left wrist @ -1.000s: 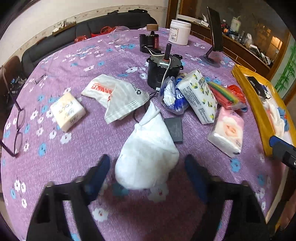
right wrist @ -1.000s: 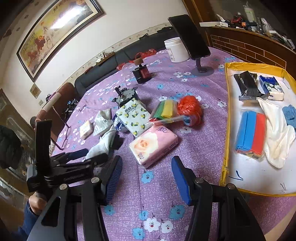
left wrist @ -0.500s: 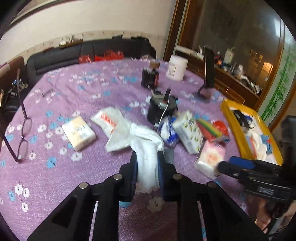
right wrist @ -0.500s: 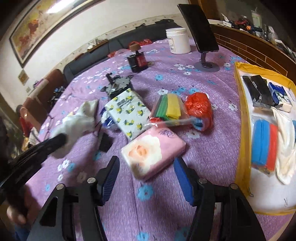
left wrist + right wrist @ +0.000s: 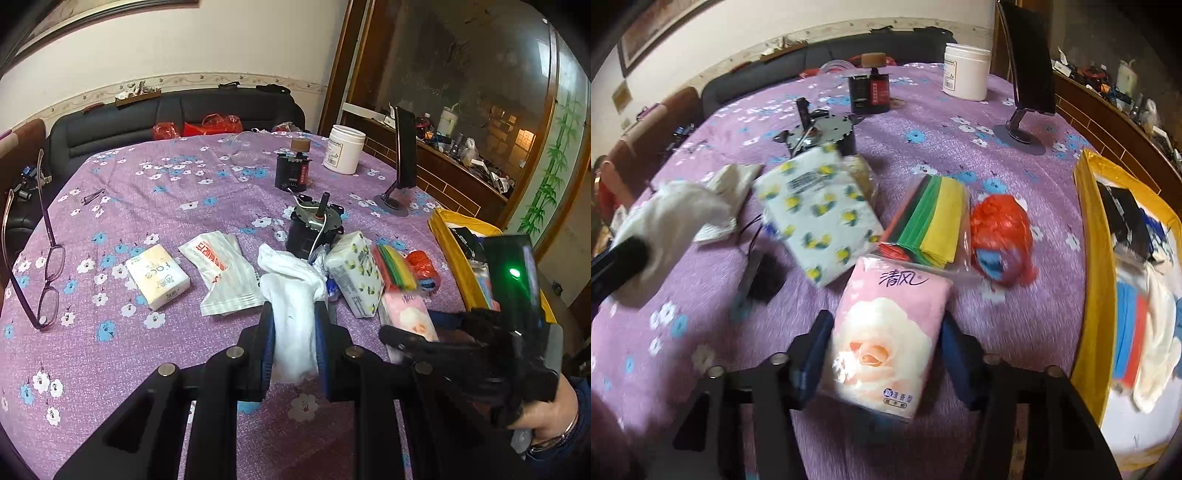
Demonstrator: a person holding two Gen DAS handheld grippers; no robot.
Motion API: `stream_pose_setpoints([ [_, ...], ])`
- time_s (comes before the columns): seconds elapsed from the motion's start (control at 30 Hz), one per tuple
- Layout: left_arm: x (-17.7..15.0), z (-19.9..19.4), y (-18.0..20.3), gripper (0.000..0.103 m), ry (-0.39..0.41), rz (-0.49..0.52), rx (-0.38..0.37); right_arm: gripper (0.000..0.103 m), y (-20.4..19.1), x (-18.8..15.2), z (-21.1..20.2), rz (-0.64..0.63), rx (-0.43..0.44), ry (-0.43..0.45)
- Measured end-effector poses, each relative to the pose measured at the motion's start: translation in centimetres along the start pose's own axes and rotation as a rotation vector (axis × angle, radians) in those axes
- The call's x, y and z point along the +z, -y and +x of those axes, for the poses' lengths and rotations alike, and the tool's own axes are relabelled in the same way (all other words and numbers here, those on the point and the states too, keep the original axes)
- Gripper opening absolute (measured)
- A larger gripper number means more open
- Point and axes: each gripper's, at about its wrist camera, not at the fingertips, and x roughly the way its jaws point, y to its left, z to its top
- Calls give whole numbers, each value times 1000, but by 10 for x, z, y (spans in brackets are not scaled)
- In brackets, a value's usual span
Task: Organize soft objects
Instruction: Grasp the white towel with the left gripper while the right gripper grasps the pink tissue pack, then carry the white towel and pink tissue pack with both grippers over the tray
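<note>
My left gripper [image 5: 294, 334] is shut on a white cloth [image 5: 291, 295] and holds it above the purple table; the cloth also shows at the left of the right wrist view [image 5: 670, 218]. My right gripper [image 5: 884, 345] is open, its fingers on either side of a pink rose tissue pack [image 5: 886, 332] that lies on the table; the pads look close to its sides, contact unclear. A lemon-print tissue pack [image 5: 816, 214], coloured cloths in a clear bag [image 5: 929, 218] and a red bag [image 5: 1001, 229] lie behind it.
A yellow-rimmed tray [image 5: 1097, 258] at the right holds cloths and dark packs. A cream tissue pack [image 5: 157, 275], a white plastic bag [image 5: 221, 269], glasses [image 5: 48, 277], a motor [image 5: 314, 229], a white jar [image 5: 343, 149] and a phone stand [image 5: 400, 166] are on the table.
My left gripper shut on the white cloth and lifted it off the table. My right gripper moved forward until its open fingers straddle the pink tissue pack.
</note>
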Motion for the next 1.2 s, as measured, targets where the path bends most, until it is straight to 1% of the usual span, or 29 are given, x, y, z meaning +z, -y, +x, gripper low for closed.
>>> stream_pose_setpoints([
  [0.2, -1, 1, 2, 19, 8, 8, -6, 57, 3, -16, -23, 31, 90, 80],
  [0.33, -2, 1, 3, 19, 15, 11, -12, 57, -5, -19, -32, 14, 132, 105],
  [0.57, -2, 5, 5, 19, 9, 25, 9, 57, -5, -22, -43, 18, 148, 135],
  [0.7, -4, 6, 8, 19, 13, 38, 9, 57, -3, -22, -54, 22, 160, 169],
  [0.9, -6, 5, 14, 19, 32, 66, 5, 57, 2, -26, -65, 44, 174, 189],
  [1.2, -5, -4, 27, 19, 37, 92, 23, 57, 22, -29, -89, 78, 184, 247],
])
